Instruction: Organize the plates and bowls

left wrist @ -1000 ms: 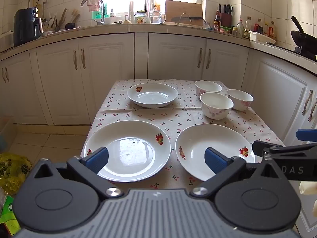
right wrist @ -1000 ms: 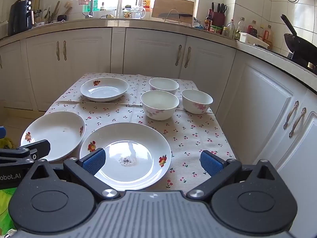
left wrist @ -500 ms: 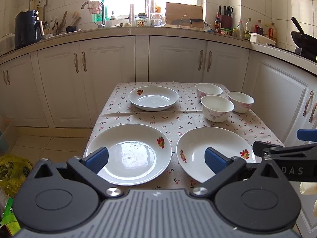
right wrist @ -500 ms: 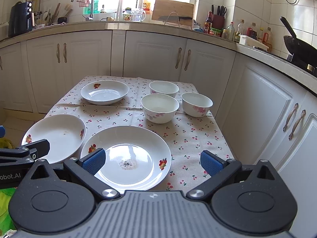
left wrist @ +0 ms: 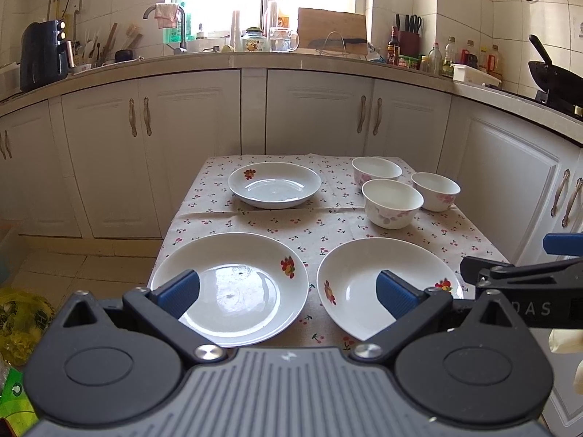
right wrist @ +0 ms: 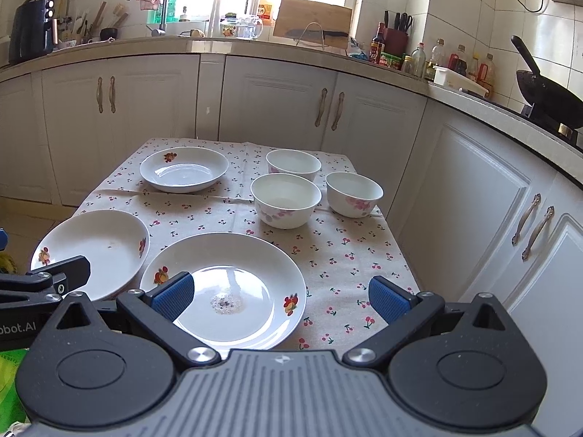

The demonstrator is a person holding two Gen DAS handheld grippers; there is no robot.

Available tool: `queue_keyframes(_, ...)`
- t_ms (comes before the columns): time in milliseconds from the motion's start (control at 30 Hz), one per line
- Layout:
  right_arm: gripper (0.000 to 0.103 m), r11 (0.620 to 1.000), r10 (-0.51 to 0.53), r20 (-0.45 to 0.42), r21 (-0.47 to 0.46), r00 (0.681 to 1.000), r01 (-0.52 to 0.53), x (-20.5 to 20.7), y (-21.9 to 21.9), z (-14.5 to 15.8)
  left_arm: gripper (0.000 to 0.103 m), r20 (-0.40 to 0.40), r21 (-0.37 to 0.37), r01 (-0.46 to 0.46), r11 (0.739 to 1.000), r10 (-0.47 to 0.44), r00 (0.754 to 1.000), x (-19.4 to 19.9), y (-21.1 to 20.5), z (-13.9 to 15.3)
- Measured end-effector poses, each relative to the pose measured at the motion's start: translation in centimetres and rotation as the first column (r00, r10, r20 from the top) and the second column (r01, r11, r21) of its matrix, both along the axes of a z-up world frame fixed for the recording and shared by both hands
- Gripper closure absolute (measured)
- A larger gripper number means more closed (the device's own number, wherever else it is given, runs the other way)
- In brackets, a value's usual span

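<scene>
In the left wrist view the near rims of both front plates are hidden: the left plate (left wrist: pixel 233 284) sits behind the left tool (left wrist: pixel 288 291), and the right plate (left wrist: pixel 368 280) loses its lower edge behind the same tool's blue pad, so can't tell how close either sits to the desk (left wrist: pixel 328 225) edge. The right tool (left wrist: pixel 524 273) is cut off by the frame's right side, with its printed lettering only partly readable. From the right wrist view, the left tool (right wrist: pixel 40 280) is chopped by the left edge too, and the bottles (right wrist: pixel 437 58) on the counter are too small to read any labels.
</scene>
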State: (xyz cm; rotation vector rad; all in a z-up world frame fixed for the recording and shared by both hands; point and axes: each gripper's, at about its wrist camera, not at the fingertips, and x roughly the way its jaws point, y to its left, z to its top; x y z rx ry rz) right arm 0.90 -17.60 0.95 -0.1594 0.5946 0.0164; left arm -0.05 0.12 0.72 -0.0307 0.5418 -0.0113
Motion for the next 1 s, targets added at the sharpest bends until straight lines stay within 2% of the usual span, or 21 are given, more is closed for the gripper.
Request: queue_keyframes(1000, 0.0, 1.0, -0.002, 0.008, -0.002, 1.0, 0.002, 1.2, 0.0, 0.3, 0.001, 0.0, 0.021, 0.006, 1.0, -0.006, 1.0, 1.0, -0.5, 0.2)
